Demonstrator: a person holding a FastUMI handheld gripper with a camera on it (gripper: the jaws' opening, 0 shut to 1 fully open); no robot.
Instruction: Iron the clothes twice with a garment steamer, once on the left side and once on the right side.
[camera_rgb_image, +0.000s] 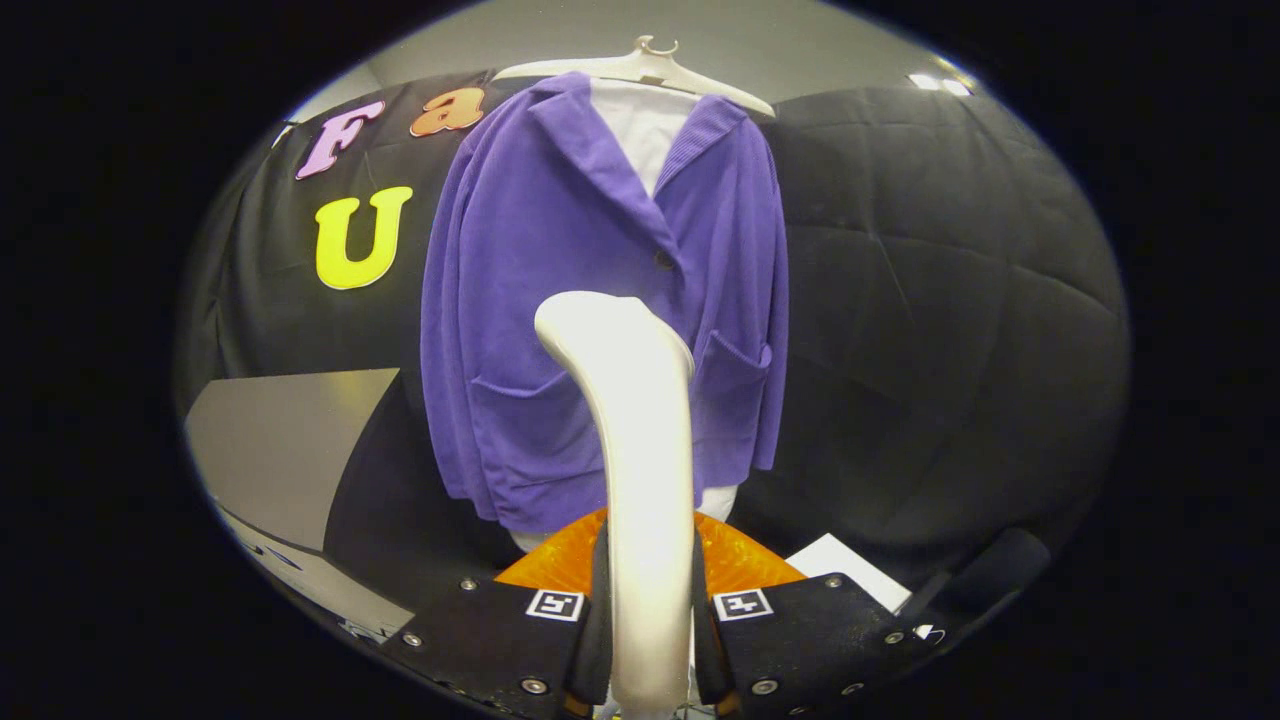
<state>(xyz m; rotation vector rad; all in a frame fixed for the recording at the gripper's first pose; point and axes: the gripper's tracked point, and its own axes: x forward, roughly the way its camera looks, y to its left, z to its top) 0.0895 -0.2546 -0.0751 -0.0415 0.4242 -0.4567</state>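
A: How is the gripper (648, 640) seen to be set?

B: It is closed tight on the garment steamer (636, 470); both fingers (598, 620) are pressed against the sides of its handle, with no gap left between them and it. The handle is carried upright between the fingers and is curved over at the top toward 11 o'clock.

A: What is noted of the steamer's make?

B: A smooth, glossy, pale shell is shown, rounded at the head and narrowed along the stem.

A: And where is the garment found?

B: The purple jacket (560, 300) is hung straight ahead at 12 o'clock, beyond the steamer head, whose outline is overlapped with the jacket's front. Whether they are touching cannot be told. A fine ribbed weave, a notched collar, one dark button and two patch pockets are seen. A white garment (640, 125) is worn beneath it, and both are carried on a pale hanger (640, 68).

A: What room is left at the edges?

B: Open black quilted cloth (940, 300) is left at 3 o'clock of the jacket's hem and sleeve. At 9 o'clock, a flat grey panel (290, 440) is set, well apart from the left sleeve. An orange translucent object (560, 560) is seen just behind the fingers, and a white sheet (845, 565) at 4 o'clock.
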